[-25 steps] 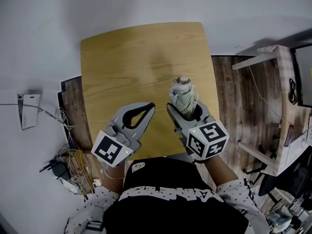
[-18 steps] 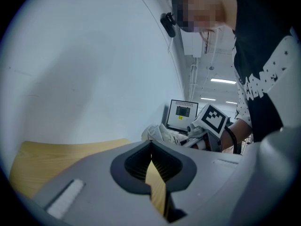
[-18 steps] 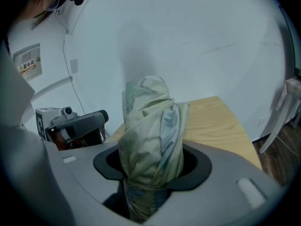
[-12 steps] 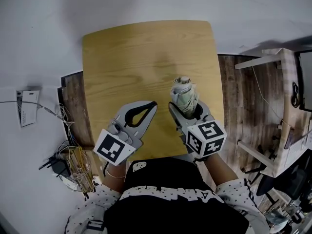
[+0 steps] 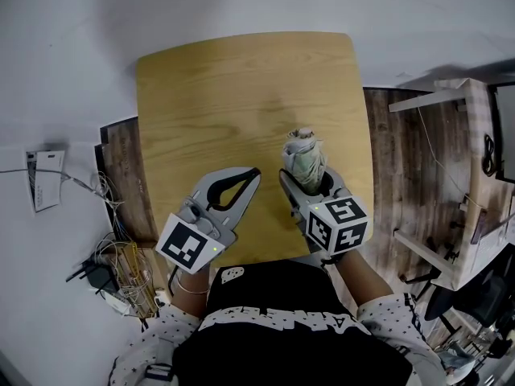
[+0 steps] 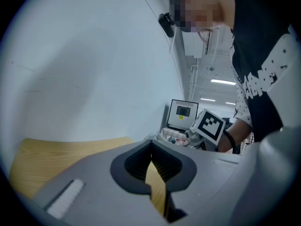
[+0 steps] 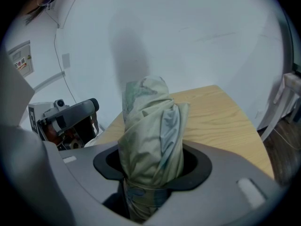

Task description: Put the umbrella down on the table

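We clamp right gripper (image 5: 304, 180) on folded umbrella (image 5: 303, 154), lower right of frame, above wooden table (image 5: 225, 95). Left gripper (image 5: 250, 176) clenched, empty. Next: we lower, lay flat, release.

Your umbrella (image 5: 304, 158) reads pale sage green with a faint darker print, and some folds look grey-blue. Desk (image 5: 225, 95): light honey wood grain. Left gripper (image 5: 254, 172) and right gripper (image 5: 306, 177): matte grey with black ribbed pads. Marker cubes (image 5: 190, 246): black-and-white squares. Your sleeves (image 5: 385, 316): white with black specks. Floor (image 5: 402, 183): dark brown planks.
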### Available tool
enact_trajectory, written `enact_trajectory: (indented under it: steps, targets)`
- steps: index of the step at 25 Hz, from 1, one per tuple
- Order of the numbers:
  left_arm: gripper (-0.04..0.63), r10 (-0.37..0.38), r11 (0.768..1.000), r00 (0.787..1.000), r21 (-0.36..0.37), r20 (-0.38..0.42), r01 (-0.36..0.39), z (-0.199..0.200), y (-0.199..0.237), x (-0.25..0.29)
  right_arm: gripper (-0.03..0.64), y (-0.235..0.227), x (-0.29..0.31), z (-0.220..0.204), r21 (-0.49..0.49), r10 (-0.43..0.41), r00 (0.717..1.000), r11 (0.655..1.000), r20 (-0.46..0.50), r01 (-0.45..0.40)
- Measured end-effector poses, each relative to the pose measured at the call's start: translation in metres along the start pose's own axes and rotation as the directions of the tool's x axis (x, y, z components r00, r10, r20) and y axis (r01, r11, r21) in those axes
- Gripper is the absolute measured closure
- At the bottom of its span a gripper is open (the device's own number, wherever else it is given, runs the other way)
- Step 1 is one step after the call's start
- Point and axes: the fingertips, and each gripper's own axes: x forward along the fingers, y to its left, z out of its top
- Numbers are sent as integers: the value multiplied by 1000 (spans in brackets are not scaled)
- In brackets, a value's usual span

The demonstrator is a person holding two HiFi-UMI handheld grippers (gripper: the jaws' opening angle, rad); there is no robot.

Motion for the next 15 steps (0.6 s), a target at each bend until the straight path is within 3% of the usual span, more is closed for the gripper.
enact_trajectory:
  steps: [15]
  targets:
    - [595, 0, 1000, 1000, -6, -13, 0, -4, 11, -1, 362, -15, 18, -11, 11, -53, 997, 998, -50, 54]
